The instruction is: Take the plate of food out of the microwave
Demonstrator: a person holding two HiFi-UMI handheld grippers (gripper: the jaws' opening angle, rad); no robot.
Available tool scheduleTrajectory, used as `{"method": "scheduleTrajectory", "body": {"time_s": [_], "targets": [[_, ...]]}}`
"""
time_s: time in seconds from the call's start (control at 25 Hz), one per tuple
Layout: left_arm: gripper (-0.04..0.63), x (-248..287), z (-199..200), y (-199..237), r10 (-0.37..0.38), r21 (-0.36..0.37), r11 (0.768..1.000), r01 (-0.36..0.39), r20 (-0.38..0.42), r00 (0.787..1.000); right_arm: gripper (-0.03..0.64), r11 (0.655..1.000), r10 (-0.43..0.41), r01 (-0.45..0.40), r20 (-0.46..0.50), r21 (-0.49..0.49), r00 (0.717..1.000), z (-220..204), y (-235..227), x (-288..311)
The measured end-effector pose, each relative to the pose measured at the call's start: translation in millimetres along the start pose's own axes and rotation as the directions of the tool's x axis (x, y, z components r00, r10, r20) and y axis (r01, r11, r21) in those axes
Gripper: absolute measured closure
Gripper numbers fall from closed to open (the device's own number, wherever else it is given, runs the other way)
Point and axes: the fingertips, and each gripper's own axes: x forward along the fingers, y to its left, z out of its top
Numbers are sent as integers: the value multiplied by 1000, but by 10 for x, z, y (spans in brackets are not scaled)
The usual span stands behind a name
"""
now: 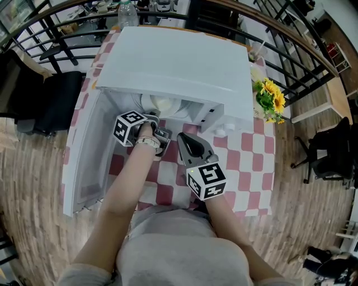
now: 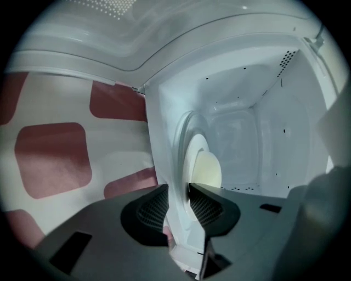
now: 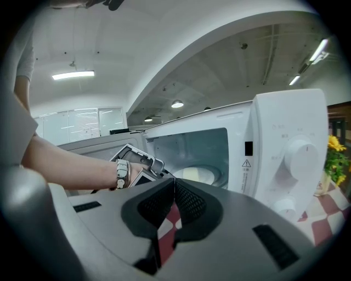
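The white microwave (image 1: 179, 61) stands on the checked table with its door (image 1: 89, 162) swung open to the left. Inside lies a white plate (image 1: 162, 103) carrying pale yellow food (image 2: 205, 171). My left gripper (image 1: 155, 120) reaches into the cavity; in the left gripper view its jaws (image 2: 178, 200) hold the near rim of the plate (image 2: 186, 148) between both pads. My right gripper (image 1: 184, 137) hovers outside, in front of the opening, shut with nothing in it (image 3: 174, 184). From the right gripper view the plate (image 3: 197, 174) shows low in the cavity, beside the left gripper (image 3: 145, 164).
The red-and-white checked tablecloth (image 1: 246, 151) runs out to the right of the microwave. Sunflowers (image 1: 270, 98) stand at the table's right edge, a bottle (image 1: 127, 14) behind the oven. The control panel with knobs (image 3: 299, 159) is right of the opening. A black chair (image 1: 330, 151) stands far right.
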Motion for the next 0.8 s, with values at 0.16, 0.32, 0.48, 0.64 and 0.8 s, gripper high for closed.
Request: {"method": "scheduleTrajectory", "body": {"time_s": [0.16, 0.32, 0.48, 0.64, 0.8], "targets": [[512, -36, -17, -8, -1, -20, 1000, 1, -11, 1000, 591, 1000, 0, 0, 1, 6, 1000, -2, -5, -10], [524, -51, -20, -17, -5, -30, 1000, 4, -21, 1000, 591, 1000, -3, 3, 8, 24, 1000, 10, -17, -27], [554, -65, -15, -47, -7, -18, 1000, 7, -20, 1000, 591, 1000, -10, 9, 10, 24, 1000, 11, -30, -52], [554, -63, -18, -51, -4, -13, 1000, 4, -26, 1000, 591, 1000, -13, 12, 12, 24, 1000, 20, -34, -60], [560, -113, -34, -103, -42, 16, 999, 42, -21, 999, 591, 1000, -15, 15, 15, 21, 1000, 31, -27, -75]]}}
